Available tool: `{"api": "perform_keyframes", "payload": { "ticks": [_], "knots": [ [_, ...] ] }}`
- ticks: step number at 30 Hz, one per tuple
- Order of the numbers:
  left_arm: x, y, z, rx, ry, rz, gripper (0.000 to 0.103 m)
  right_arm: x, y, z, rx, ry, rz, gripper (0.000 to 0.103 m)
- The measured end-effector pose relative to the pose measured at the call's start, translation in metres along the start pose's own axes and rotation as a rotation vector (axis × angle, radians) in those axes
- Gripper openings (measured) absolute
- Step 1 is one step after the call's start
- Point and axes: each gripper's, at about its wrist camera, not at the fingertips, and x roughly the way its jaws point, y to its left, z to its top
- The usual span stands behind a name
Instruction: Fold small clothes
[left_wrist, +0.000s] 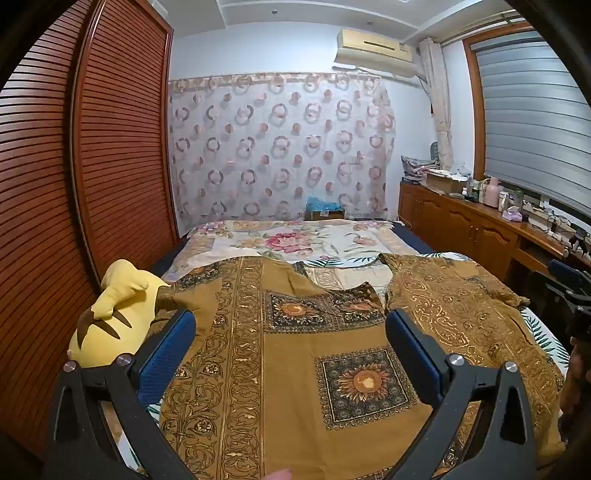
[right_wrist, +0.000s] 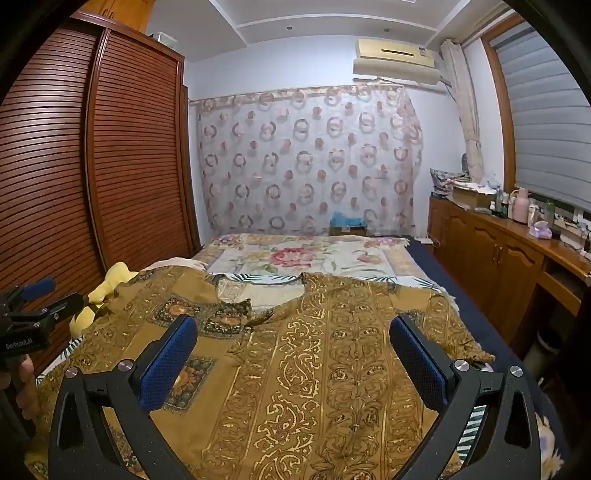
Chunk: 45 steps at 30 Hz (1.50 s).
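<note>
Both the left tool (left_wrist: 290, 326) and right tool (right_wrist: 293, 334) gape wide, empty, above the mustard shirt (right_wrist: 314, 362), yellow plush (left_wrist: 110, 314) alongside.

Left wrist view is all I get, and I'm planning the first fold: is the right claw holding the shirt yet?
Observer: No. The right claw is open, with its blue pads wide apart above the brown patterned shirt, gripping nothing.
Operator: Is anything lying past the shirt's far left shoulder, behind the yellow plush?
Observer: Yes. A pale pink cloth lies just beyond that shoulder, next to the floral quilt.
</note>
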Motion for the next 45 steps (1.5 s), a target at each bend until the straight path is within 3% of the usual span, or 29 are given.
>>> {"api": "perform_keyframes", "payload": {
  "ticks": [45],
  "knots": [
    [0.0010,-0.0018,0.0046,0.000,-0.014,-0.008,0.103,0.0029,-0.0006,0.0004,-0.001,-0.001,-0.015,0.103]
  ]
}}
